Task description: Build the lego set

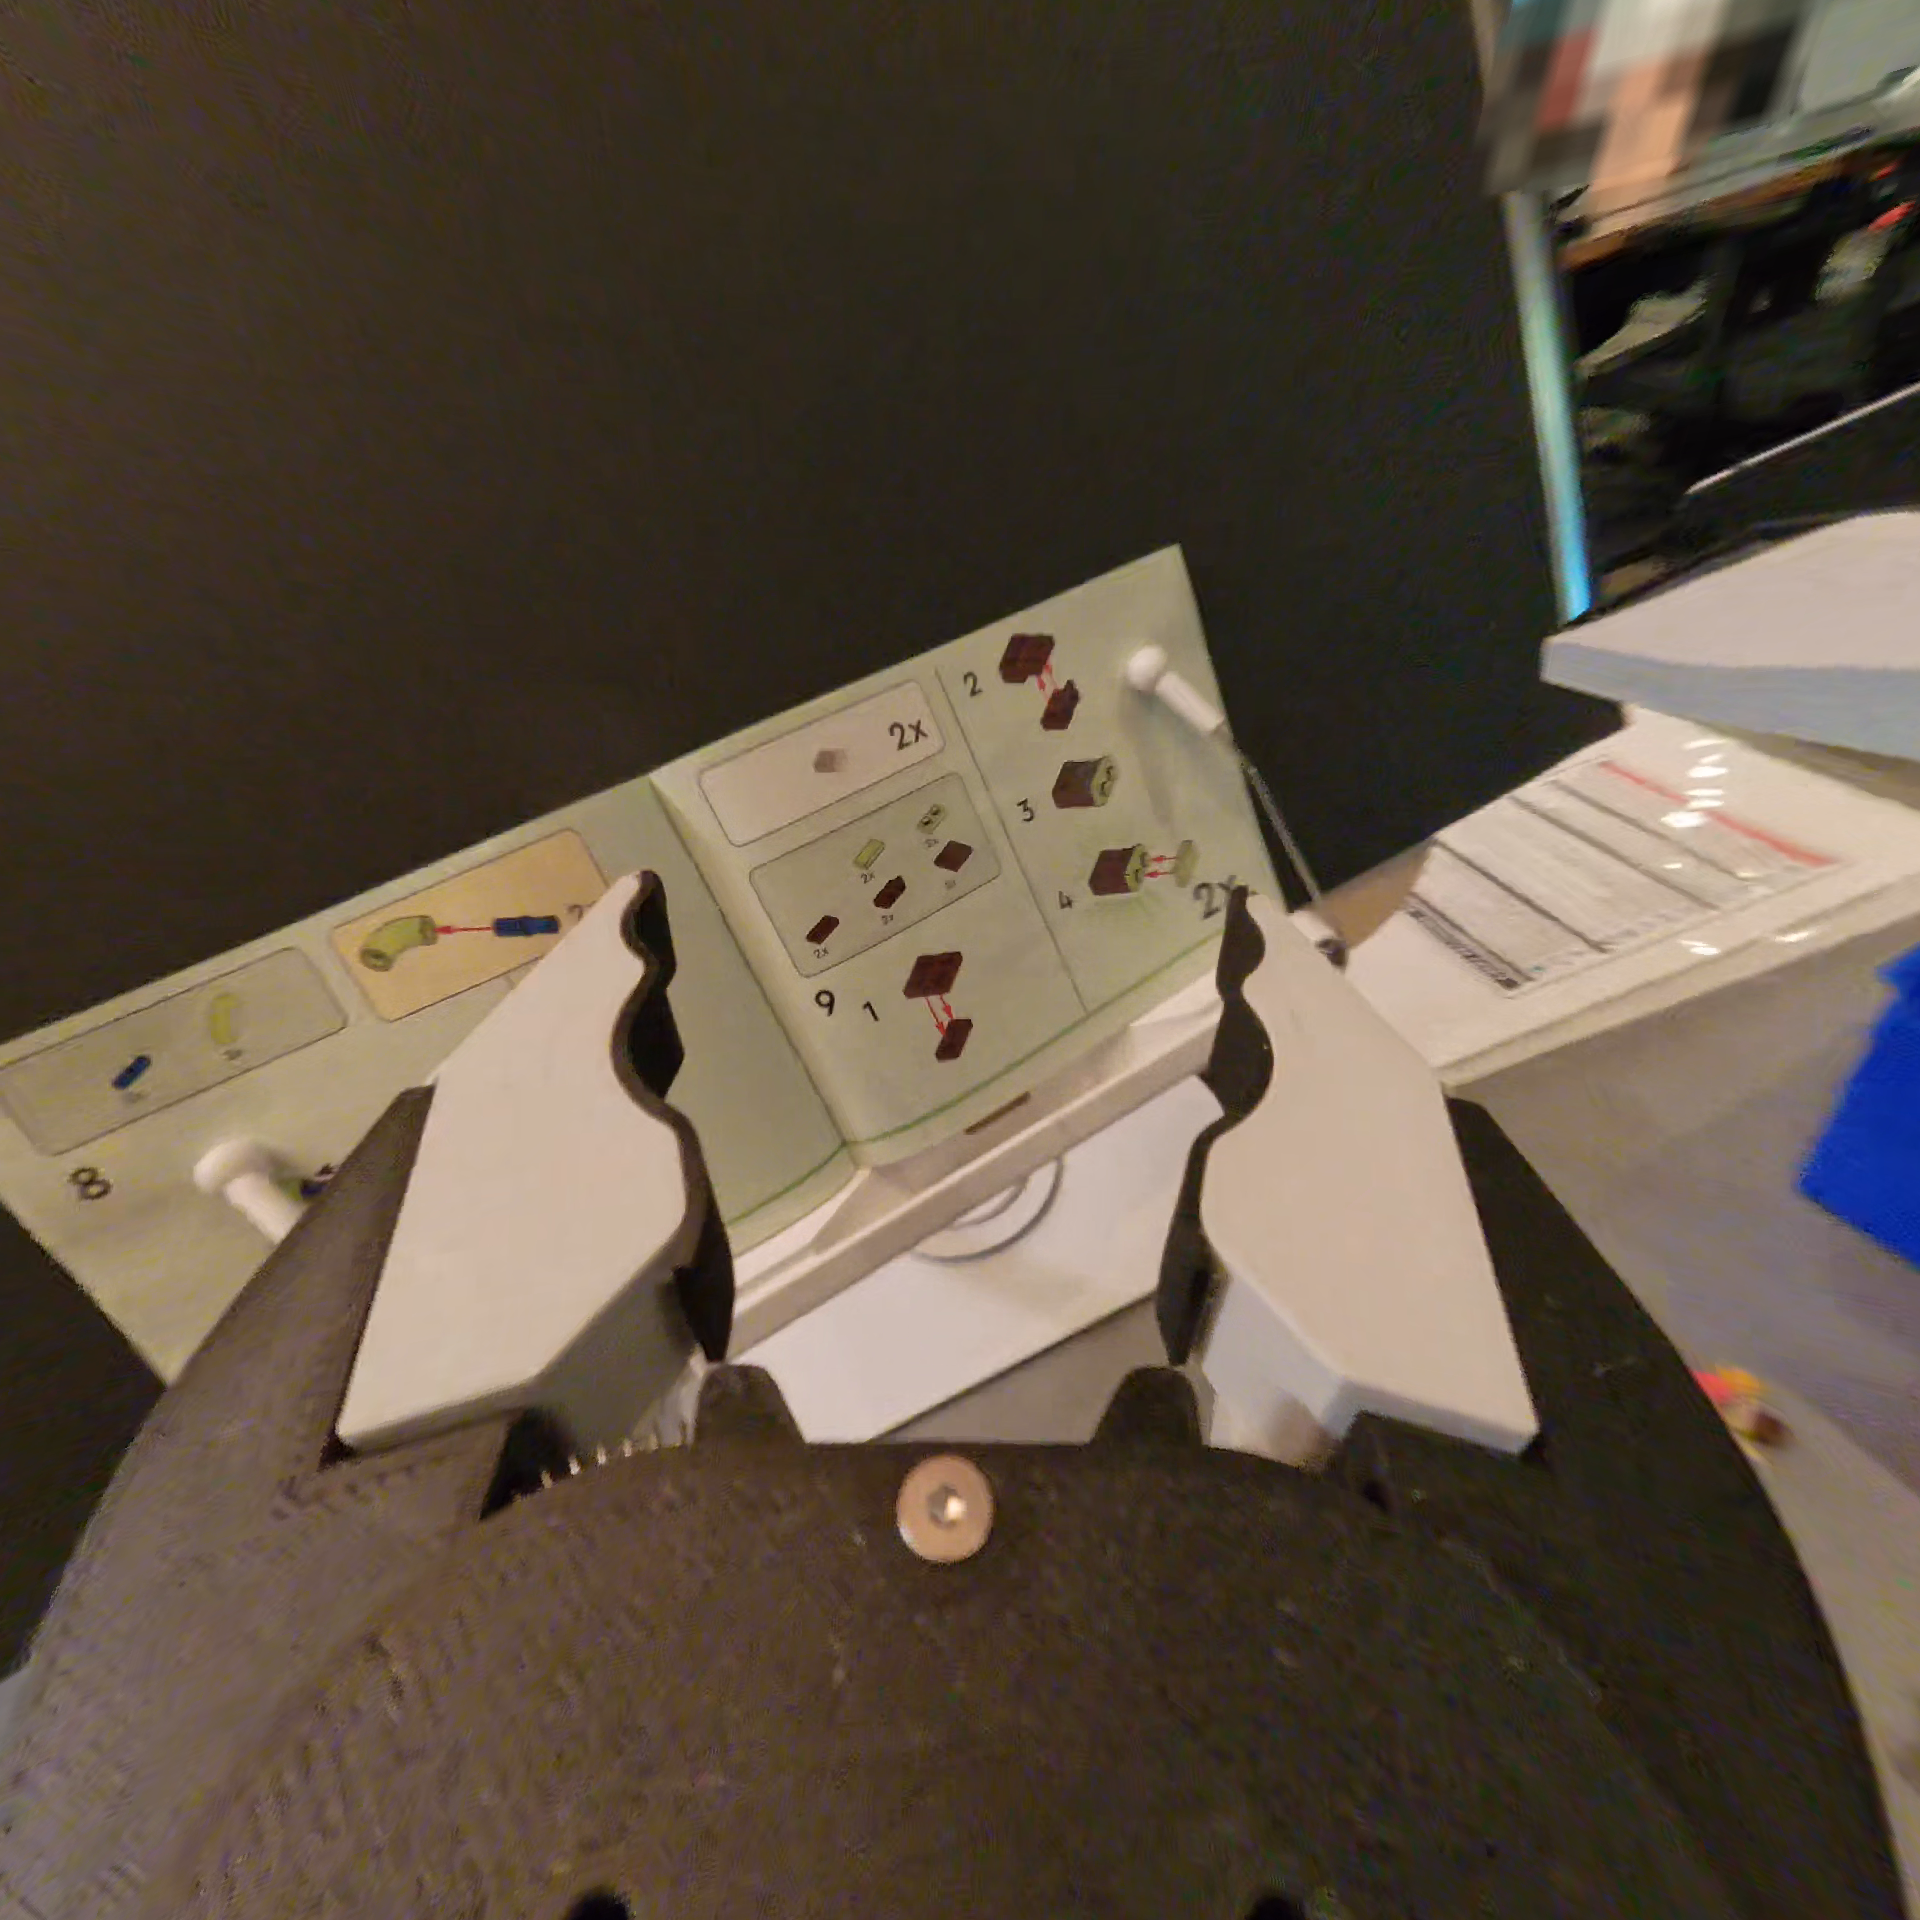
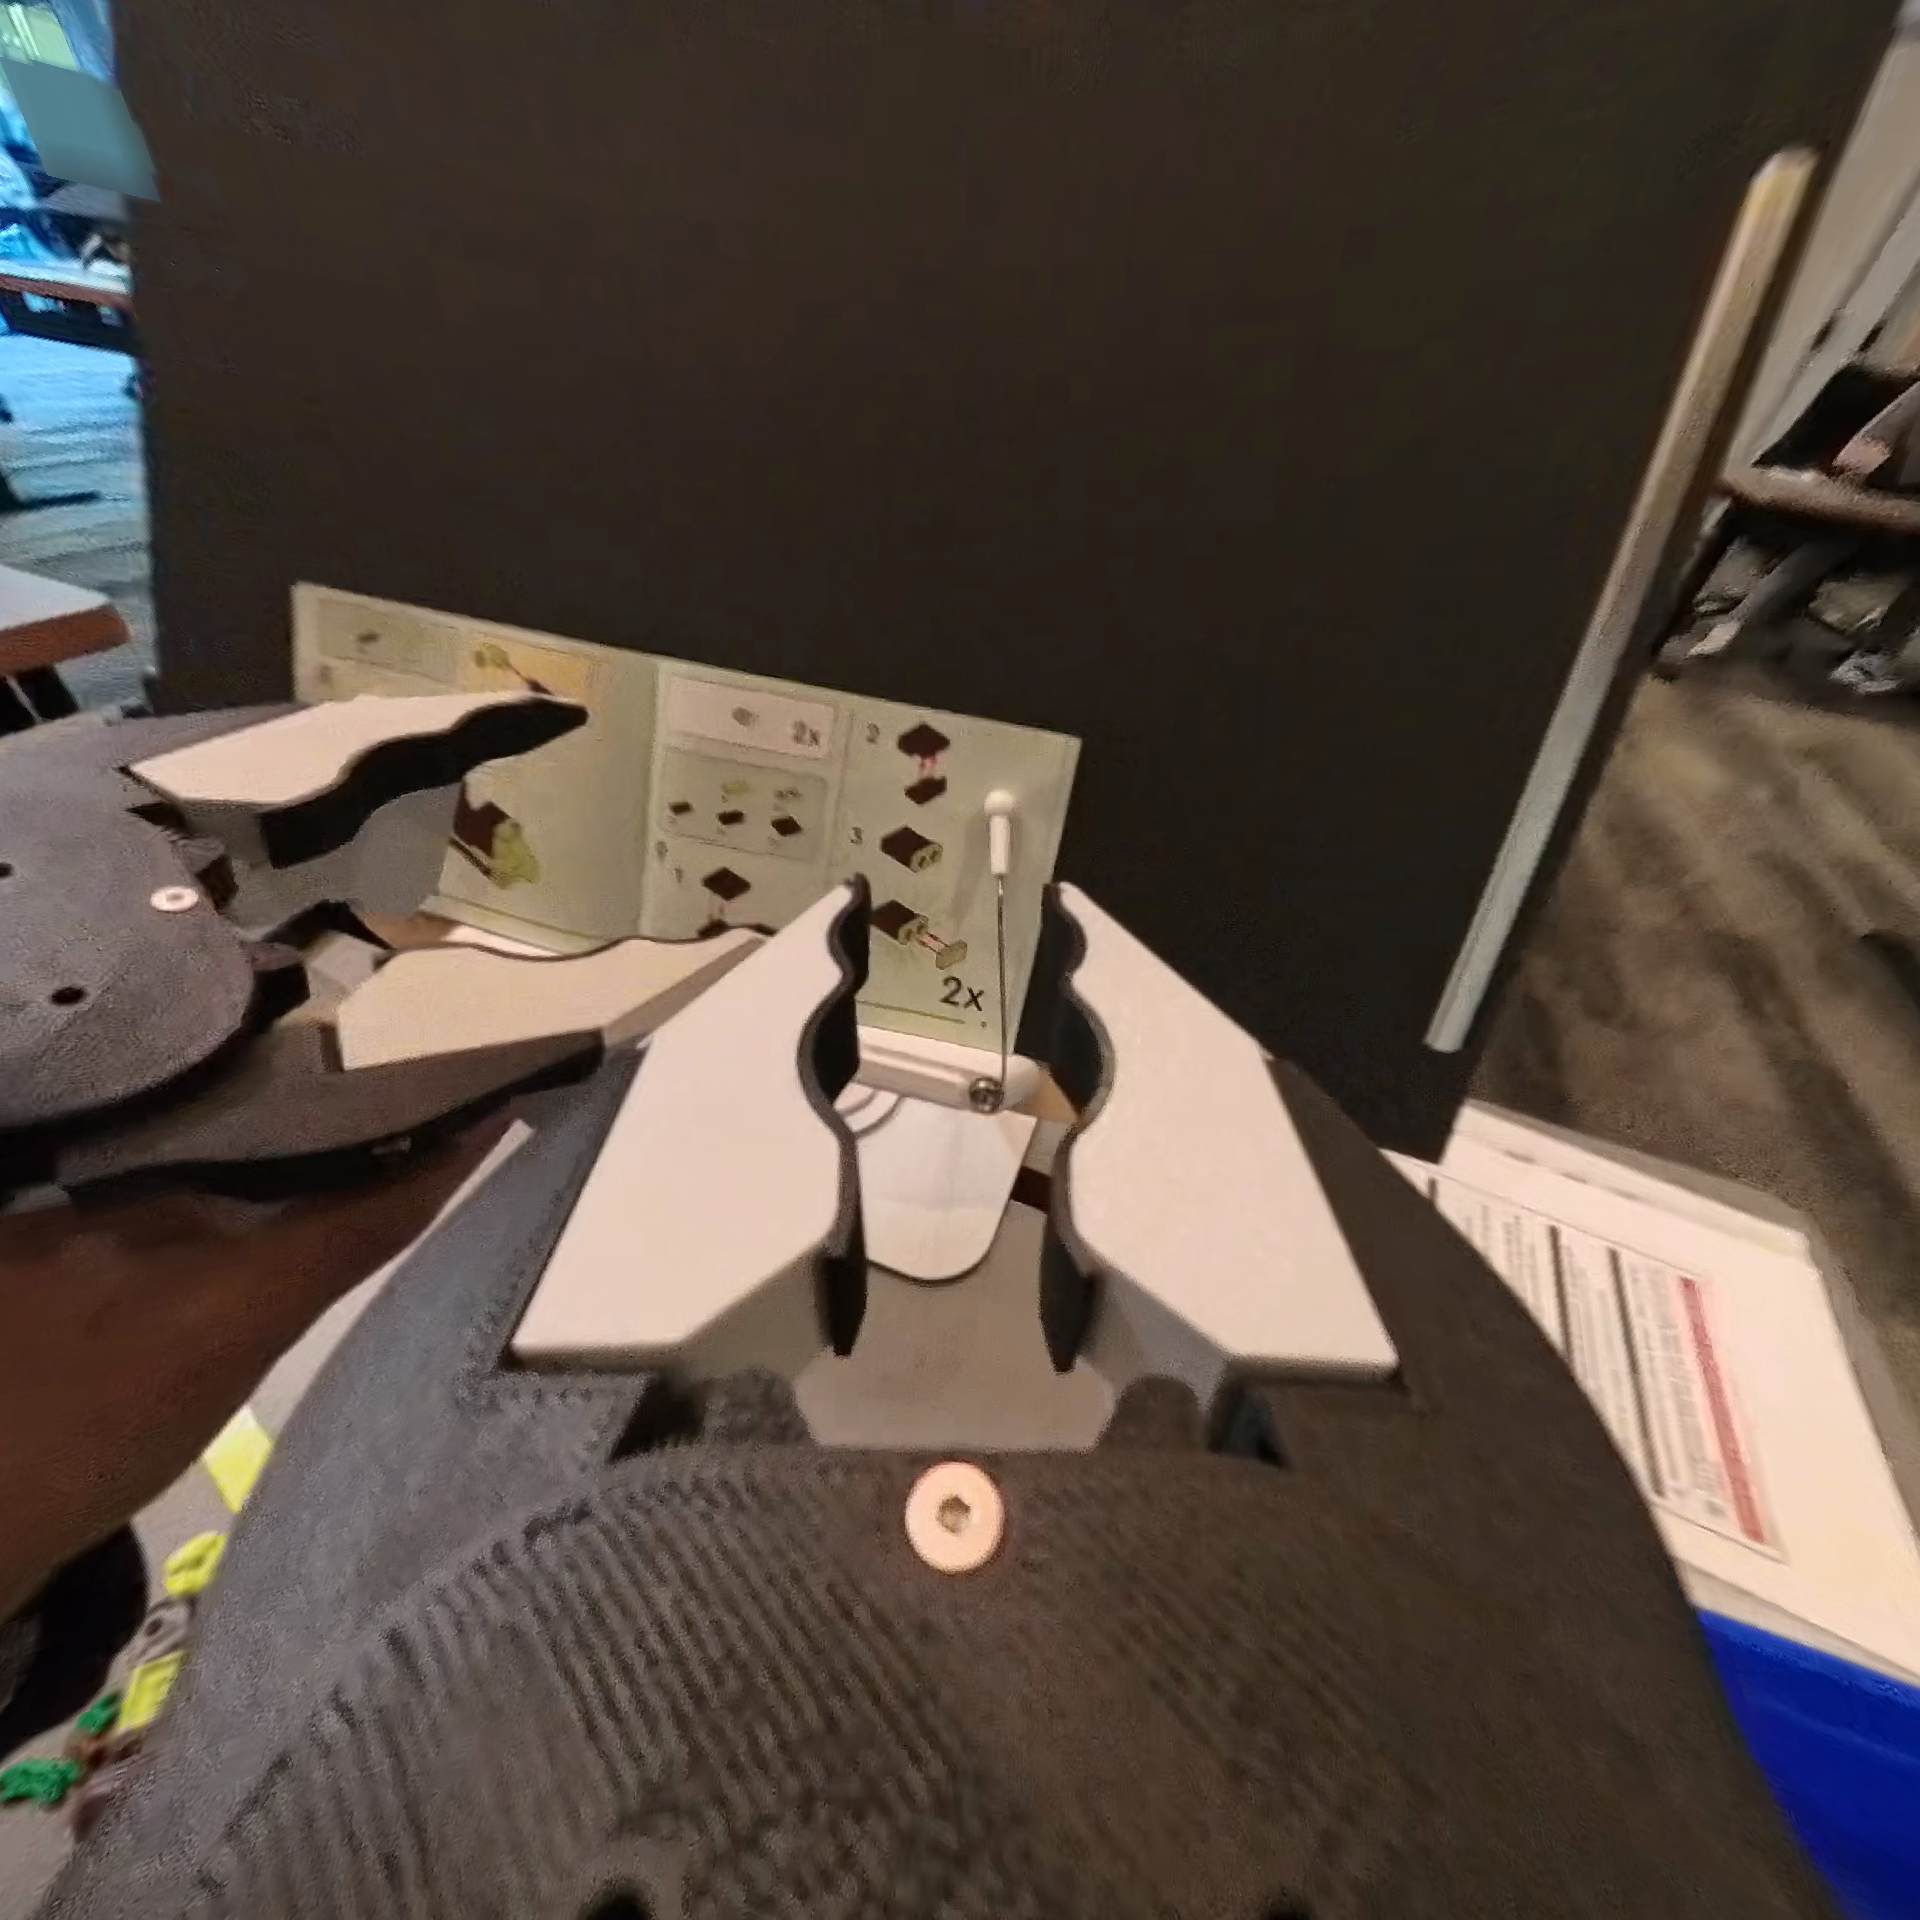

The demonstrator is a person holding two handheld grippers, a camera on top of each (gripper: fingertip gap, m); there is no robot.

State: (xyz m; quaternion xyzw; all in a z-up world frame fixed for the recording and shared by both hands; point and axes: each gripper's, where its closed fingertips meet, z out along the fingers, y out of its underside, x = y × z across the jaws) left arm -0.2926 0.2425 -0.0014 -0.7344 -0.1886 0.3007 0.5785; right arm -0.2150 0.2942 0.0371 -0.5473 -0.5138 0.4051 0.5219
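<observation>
Left gripper (image 1: 940, 909) fingers wide, empty; right gripper (image 2: 956, 899) fingers narrower, empty. Both face the booklet (image 1: 790, 935) propped upright straight ahead, held by white pins (image 2: 1000, 821). Loose bricks (image 2: 156, 1652) lie low left of the right gripper, nearer it I judge; white surface (image 1: 1662, 1195) open right.

Left wrist view looks forward along its own fingers, close to the open instruction booklet (image 1: 935, 883) propped on a white stand (image 1: 997, 1174) against a dark panel (image 1: 727, 364), tilted. Right wrist view faces the same booklet (image 2: 748, 821) from a little farther back and to the right, catching the left gripper (image 2: 623, 831) at its left edge.
</observation>
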